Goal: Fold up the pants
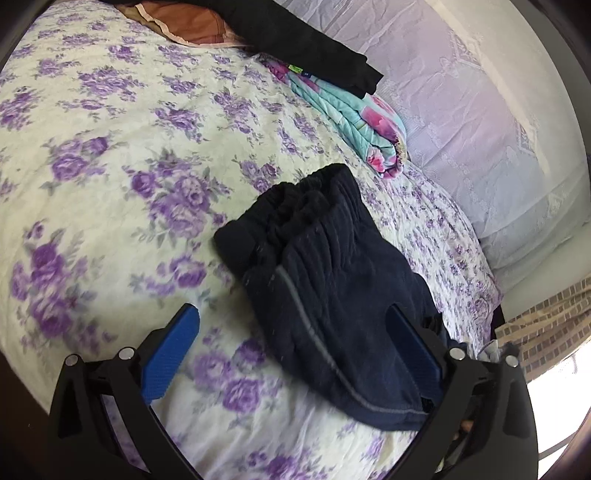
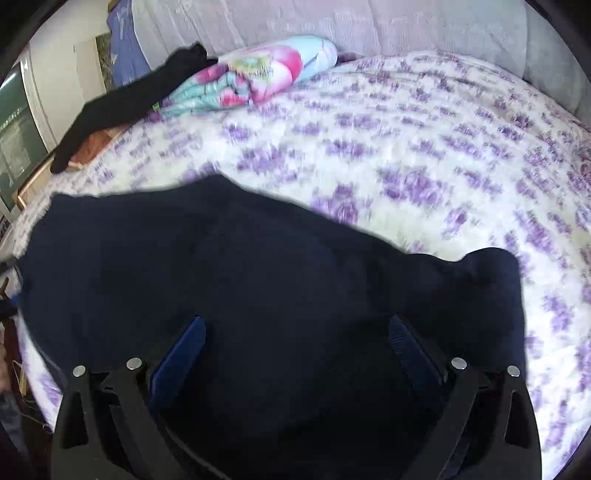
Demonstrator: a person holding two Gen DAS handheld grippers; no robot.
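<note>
Dark navy pants (image 1: 332, 280) lie folded on the flowered bedspread (image 1: 110, 184), with the gathered elastic waistband at the far end and a grey side stripe running toward me. My left gripper (image 1: 291, 312) is open wide above their near end. Its right finger (image 1: 413, 343) is over the cloth and its left finger (image 1: 173, 350) is over bare bedspread. In the blurred right wrist view the pants (image 2: 221, 266) fill the lower half. My right gripper (image 2: 295, 321) hangs open over them, and neither pad presses on the cloth.
A rolled teal-and-pink floral blanket (image 1: 354, 110) lies at the far side with a black garment (image 1: 317, 44) draped on it. An orange cushion (image 1: 184, 22) sits behind, and pale lavender pillows (image 1: 480, 129) line the right. The bed edge and a checked cloth (image 1: 546, 325) are at the right.
</note>
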